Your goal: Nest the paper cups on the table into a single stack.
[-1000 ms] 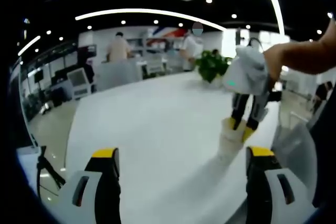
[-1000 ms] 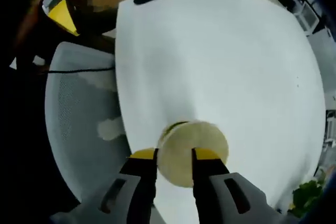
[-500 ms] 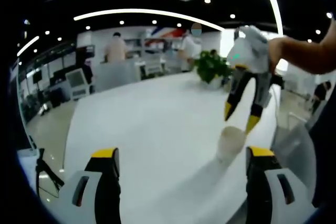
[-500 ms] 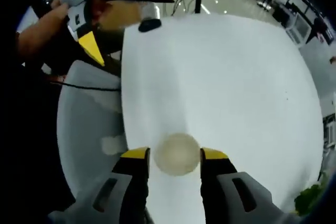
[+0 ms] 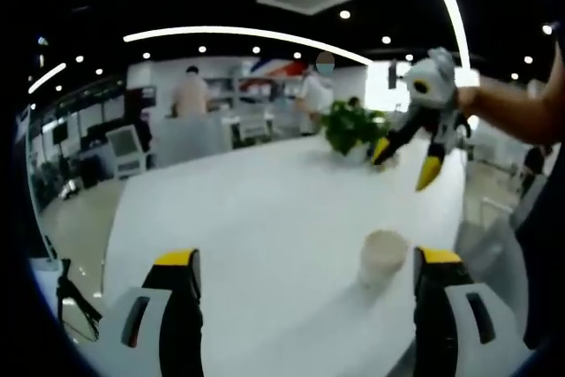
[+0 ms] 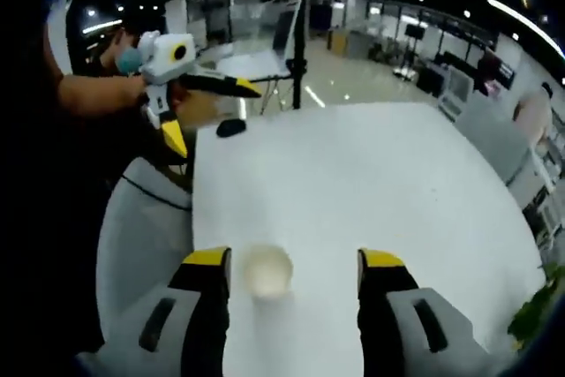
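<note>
- where the white table (image 6: 371, 183) runs out on my left in the right gripper view, its edge sits right against a grey mesh chair (image 6: 141, 236), so there is little margin on that side; toward the far end the top lies bare up to a small dark object (image 6: 231, 127) near the far edge.
- in the left gripper view the same table (image 5: 247, 209) stretches wide and bare ahead of me, with a potted plant (image 5: 351, 127) at its far edge and open office floor beyond, where two people stand at desks.
- my right gripper (image 6: 294, 260) hangs above the table with its yellow-tipped fingers (image 6: 207, 258) spread wide and nothing between them.
- the paper cup stack (image 6: 267, 272) stands upright on the table below that gripper, mouth up, nearer the left finger than the right one and touching neither.
- my left gripper (image 5: 307, 258) is low over the near edge of the table, fingers (image 5: 176, 260) spread wide apart and holding nothing.
- from the left gripper view the paper cup stack (image 5: 382, 258) stands just inside the right-hand finger, near the table's right edge, apart from the finger.
- the right gripper (image 5: 403, 163) shows there too, raised well above the cups, tips parted and pointing down and to the left.
- in the right gripper view the left gripper (image 6: 210, 112) is held off the table's far left corner.
</note>
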Motion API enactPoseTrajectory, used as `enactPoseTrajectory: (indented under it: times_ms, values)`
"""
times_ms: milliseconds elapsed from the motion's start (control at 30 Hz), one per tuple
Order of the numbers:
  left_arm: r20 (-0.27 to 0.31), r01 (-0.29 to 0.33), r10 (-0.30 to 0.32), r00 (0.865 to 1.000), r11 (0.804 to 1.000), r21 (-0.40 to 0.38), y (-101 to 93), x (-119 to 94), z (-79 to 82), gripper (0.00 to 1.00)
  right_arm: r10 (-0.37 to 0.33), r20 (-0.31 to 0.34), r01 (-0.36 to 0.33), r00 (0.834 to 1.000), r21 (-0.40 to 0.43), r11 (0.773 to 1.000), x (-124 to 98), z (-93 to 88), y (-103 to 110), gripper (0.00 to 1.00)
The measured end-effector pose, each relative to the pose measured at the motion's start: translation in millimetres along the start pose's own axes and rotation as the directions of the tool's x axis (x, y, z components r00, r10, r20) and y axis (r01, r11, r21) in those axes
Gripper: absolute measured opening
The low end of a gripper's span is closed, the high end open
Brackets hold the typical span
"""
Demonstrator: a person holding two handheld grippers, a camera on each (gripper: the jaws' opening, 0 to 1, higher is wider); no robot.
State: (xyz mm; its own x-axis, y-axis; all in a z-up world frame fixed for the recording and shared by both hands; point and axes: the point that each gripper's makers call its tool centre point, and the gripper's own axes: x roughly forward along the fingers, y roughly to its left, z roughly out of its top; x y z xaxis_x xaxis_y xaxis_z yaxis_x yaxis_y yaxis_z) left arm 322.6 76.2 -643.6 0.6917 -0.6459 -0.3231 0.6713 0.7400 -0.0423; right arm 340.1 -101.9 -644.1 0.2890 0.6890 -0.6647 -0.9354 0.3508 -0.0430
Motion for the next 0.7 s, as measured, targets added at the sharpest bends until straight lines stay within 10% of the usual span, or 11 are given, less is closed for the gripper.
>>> enactPoseTrajectory:
  times_ms: [333,700]
  values:
    - [0.008,-0.025,0.025,1.000,1.000,-0.013,4.6,5,-4.4,0.99,-0.141,0.305,0.099,0.942,0.148,0.984,-32,-2.8,-18,0.75]
    - [0.010,-0.044,0.044,0.999,0.999,0.003,0.0,8,-9.3,0.99,-0.243,0.402,0.163,0.883,0.224,0.961,-52,-21.0,-23,0.98]
